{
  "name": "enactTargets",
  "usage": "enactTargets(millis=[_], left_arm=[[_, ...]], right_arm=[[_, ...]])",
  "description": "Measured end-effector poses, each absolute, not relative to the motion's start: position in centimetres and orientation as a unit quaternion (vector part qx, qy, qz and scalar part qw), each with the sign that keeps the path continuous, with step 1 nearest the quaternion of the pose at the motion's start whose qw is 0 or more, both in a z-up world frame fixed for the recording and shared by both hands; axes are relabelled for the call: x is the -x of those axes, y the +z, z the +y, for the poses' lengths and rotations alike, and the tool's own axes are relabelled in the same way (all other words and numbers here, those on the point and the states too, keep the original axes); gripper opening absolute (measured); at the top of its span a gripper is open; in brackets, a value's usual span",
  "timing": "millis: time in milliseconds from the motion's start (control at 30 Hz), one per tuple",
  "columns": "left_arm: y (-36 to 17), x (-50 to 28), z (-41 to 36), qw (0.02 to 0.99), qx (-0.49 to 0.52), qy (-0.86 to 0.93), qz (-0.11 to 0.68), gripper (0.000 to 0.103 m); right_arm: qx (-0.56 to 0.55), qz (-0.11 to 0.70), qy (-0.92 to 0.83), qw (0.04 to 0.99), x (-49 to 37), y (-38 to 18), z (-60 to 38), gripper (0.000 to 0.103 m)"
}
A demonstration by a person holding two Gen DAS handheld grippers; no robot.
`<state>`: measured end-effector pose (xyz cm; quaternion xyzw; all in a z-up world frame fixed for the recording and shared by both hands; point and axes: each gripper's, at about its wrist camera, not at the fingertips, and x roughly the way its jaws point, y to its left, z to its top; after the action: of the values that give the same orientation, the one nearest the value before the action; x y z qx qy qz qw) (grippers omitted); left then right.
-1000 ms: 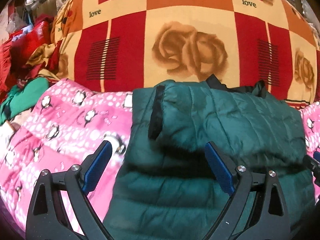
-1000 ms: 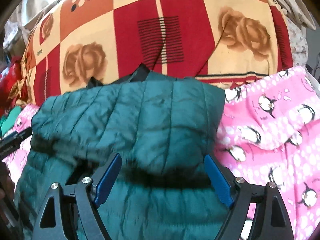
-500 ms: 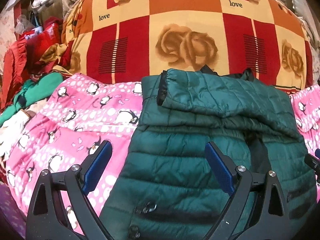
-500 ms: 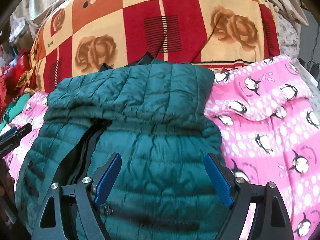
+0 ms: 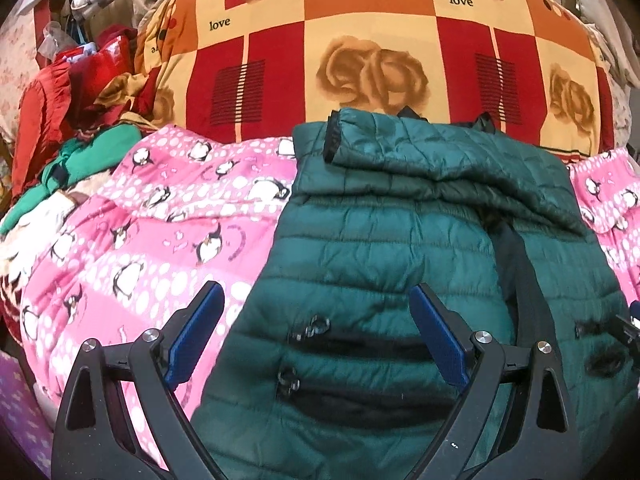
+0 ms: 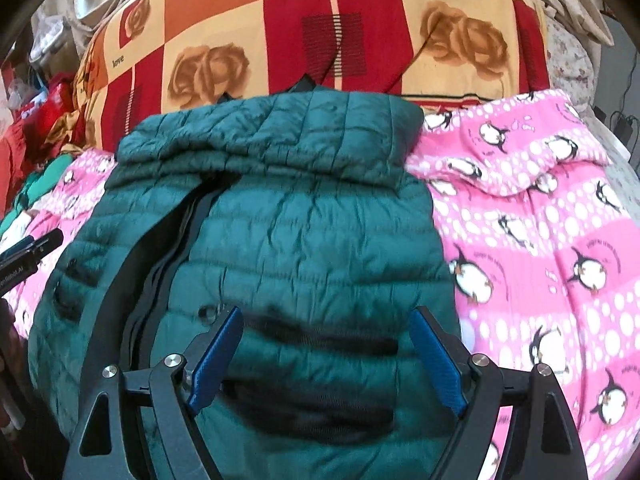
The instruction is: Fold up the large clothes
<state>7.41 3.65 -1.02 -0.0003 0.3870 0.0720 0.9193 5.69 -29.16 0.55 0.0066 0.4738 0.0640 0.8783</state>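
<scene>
A dark green quilted puffer jacket (image 5: 400,240) lies front-up on a pink penguin blanket (image 5: 160,220), its sleeves folded across the chest near the collar. It also shows in the right wrist view (image 6: 288,220), with the black zipper running down its left half. My left gripper (image 5: 316,328) is open and empty, above the jacket's lower left part near the pocket zippers. My right gripper (image 6: 326,344) is open and empty, above the jacket's lower right part. The left gripper's tip shows at the left edge of the right wrist view (image 6: 28,252).
A large red, orange and cream rose-print bundle (image 5: 380,60) stands behind the jacket. A heap of red and green clothes (image 5: 80,120) lies at the far left. The pink blanket (image 6: 540,220) spreads to the right of the jacket.
Both grippers have drawn back from the folded sleeves toward the jacket's hem. More of the jacket's front and its pockets are now in view.
</scene>
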Motion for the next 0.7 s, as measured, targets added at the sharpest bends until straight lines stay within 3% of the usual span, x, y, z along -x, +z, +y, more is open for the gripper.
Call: enactTargets(millis=[700], left_arm=[[-2.0,-2.5,3.8,0.916,-0.002,0.067,0.396,0.094]], right_arm=[[-0.001,0.499,0.07,0.864,0.5,0.1,-29.8,0.083]])
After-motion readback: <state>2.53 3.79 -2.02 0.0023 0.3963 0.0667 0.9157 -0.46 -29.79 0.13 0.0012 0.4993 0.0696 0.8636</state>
